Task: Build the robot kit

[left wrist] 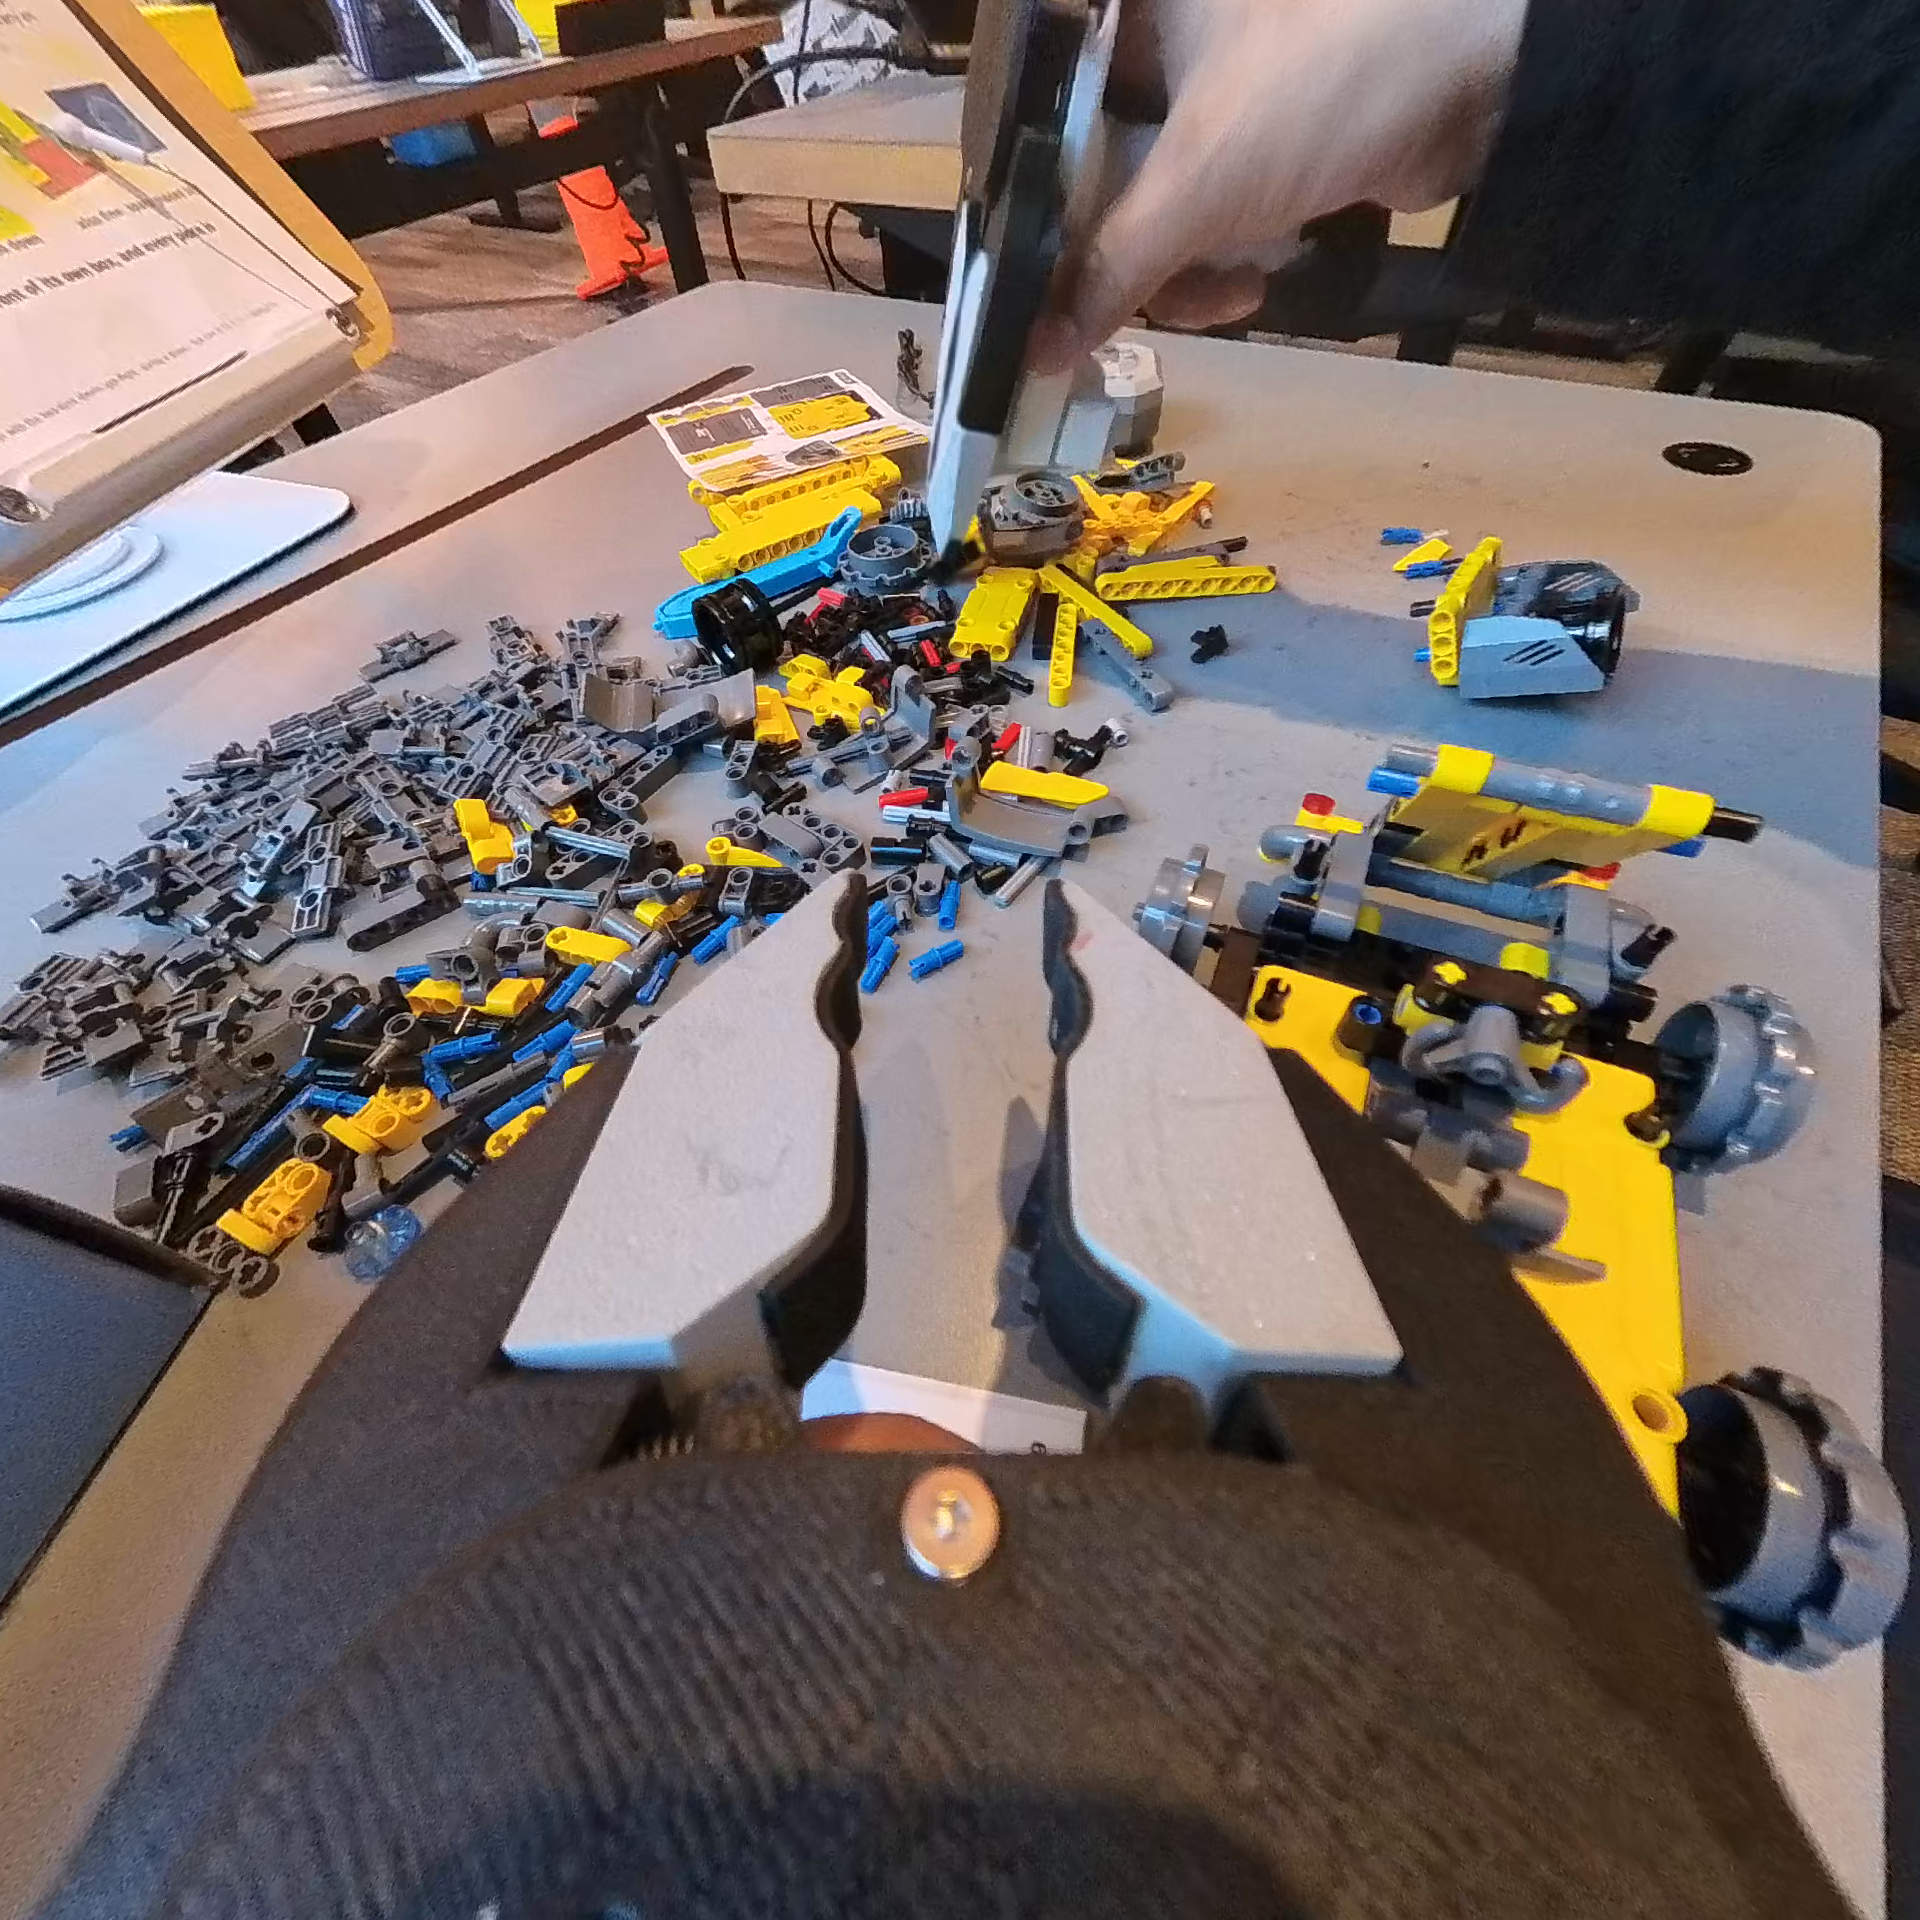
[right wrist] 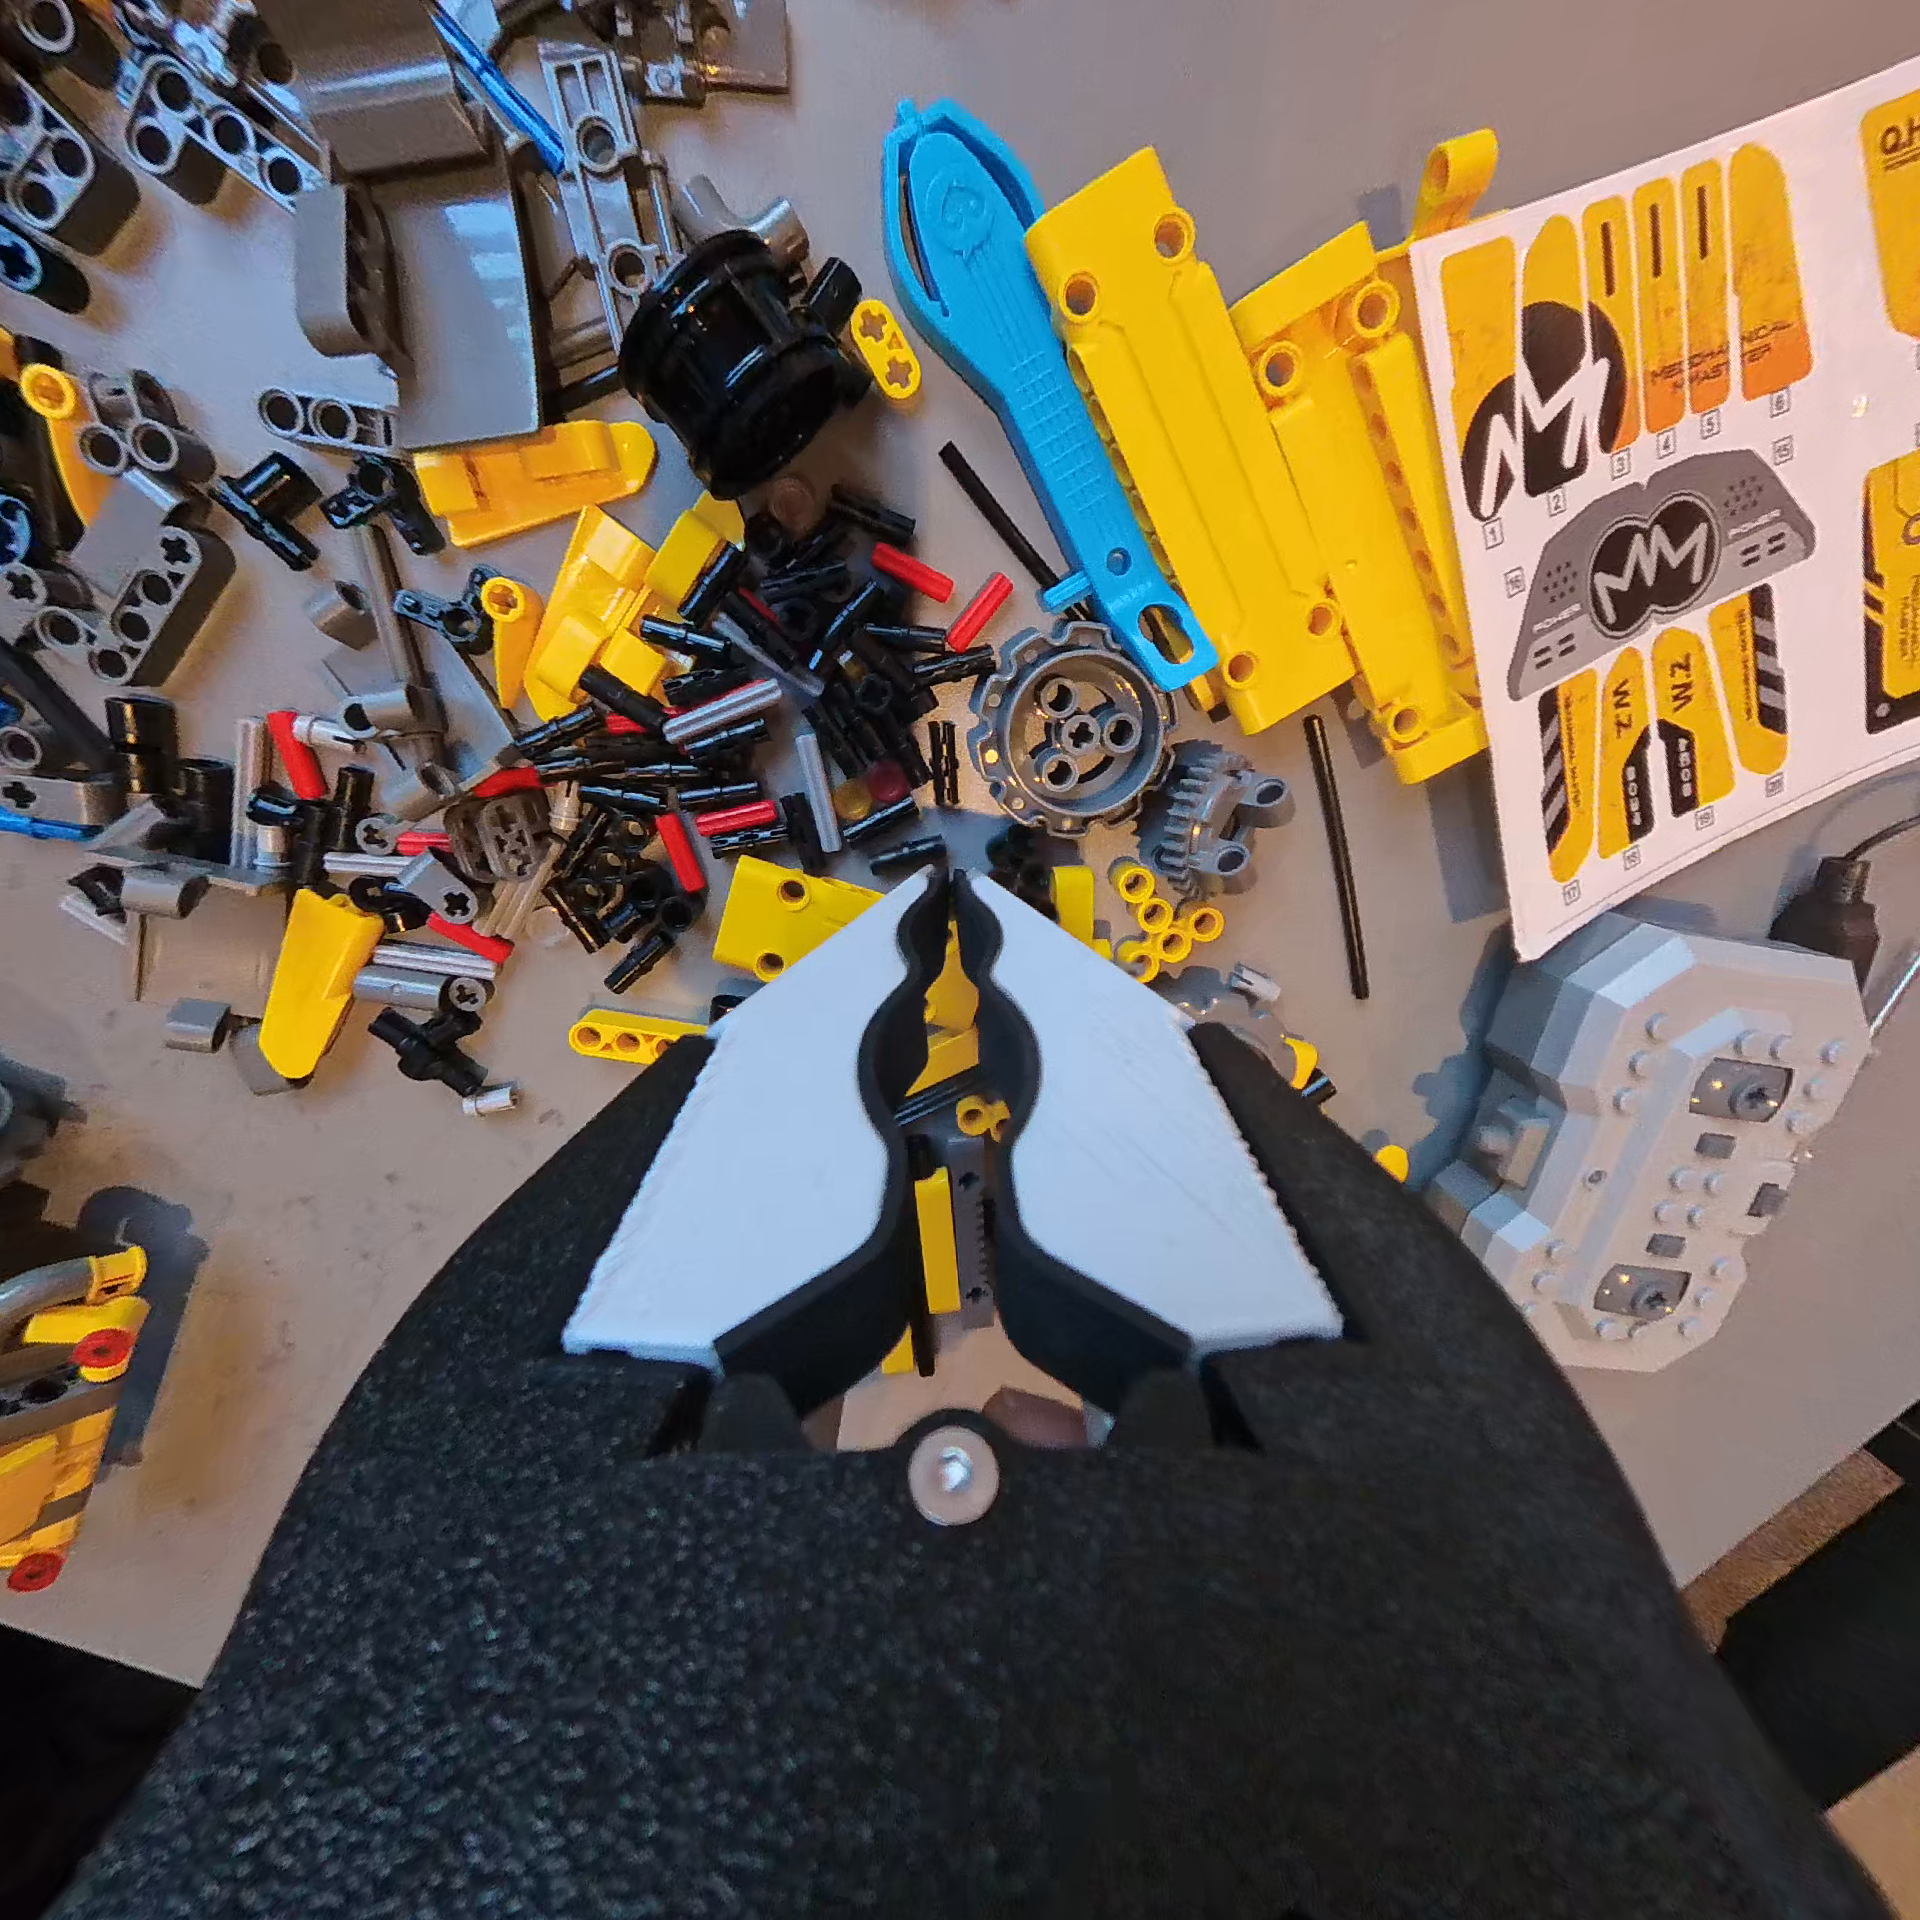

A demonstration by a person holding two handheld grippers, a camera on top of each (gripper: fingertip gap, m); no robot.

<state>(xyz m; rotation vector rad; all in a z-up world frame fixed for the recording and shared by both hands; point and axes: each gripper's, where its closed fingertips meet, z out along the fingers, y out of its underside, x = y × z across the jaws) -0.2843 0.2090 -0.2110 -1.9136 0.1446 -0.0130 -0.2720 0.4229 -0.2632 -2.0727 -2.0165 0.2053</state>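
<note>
My left gripper point(left wrist: 954, 902) is open and empty, held low over the grey table point(left wrist: 1403, 717). Loose blue pins point(left wrist: 935, 961) lie just past its fingertips, and a half-built yellow and grey vehicle point(left wrist: 1455, 935) stands to its right. My right gripper point(right wrist: 948, 881) is shut, tips down at the pile of small parts; I see nothing between its pads. A black pin point(right wrist: 907, 850) lies just ahead of its tips, and a grey toothed wheel hub point(right wrist: 1075, 727) lies beyond on the right. In the left wrist view the right gripper point(left wrist: 940, 551) points down into the far pile, held by a hand point(left wrist: 1299, 156).
A blue tool point(right wrist: 997, 343), long yellow panels point(right wrist: 1174, 416), a sticker sheet point(right wrist: 1662, 468) and a grey battery box point(right wrist: 1662, 1132) lie right of the pile. A black wheel point(right wrist: 743, 353) lies behind it. A heap of grey parts point(left wrist: 312, 810) and a booklet stand point(left wrist: 135, 260) are at left. Some 20 centimetres of space lies between my two pairs of fingers. The left gripper is farther from the grey toothed wheel hub point(right wrist: 1075, 727), some 25 centimetres, than the right, some 4 centimetres.
</note>
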